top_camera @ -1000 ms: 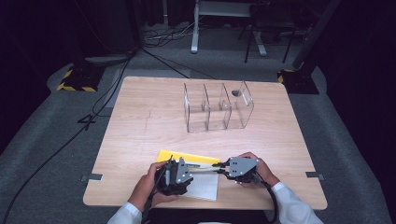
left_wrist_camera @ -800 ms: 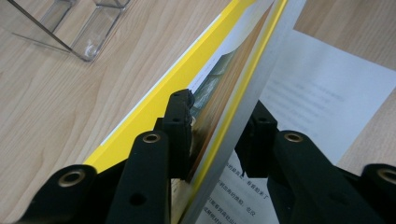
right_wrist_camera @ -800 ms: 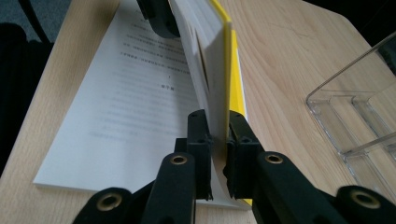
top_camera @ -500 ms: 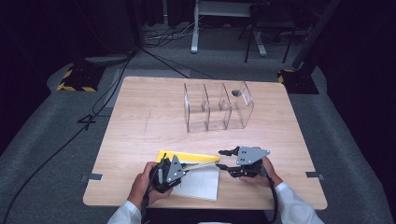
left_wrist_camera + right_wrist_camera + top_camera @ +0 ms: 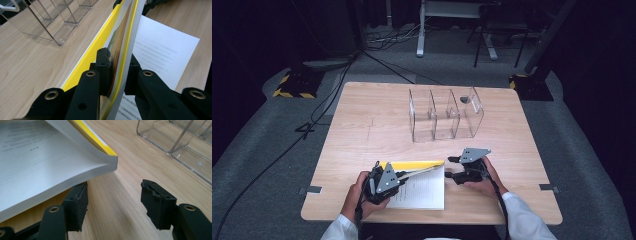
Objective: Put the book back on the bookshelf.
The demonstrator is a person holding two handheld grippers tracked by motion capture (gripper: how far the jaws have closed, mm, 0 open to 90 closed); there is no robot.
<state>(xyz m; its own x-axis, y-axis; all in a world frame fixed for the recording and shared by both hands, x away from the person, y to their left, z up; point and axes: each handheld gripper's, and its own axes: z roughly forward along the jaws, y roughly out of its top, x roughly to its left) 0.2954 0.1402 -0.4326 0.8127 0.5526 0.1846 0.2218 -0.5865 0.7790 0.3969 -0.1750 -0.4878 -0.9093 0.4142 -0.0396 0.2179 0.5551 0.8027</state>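
Left tongs pinching the yellow cover of the book, lifted away from the pages, probably to keep it open at the near edge of the table. Right tongs spread and empty, just beside the book corner. Clear organizer well apart, farther back.

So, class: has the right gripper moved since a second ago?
Yes. The right gripper has drawn back from the yellow book toward the table's right edge, fingers open.
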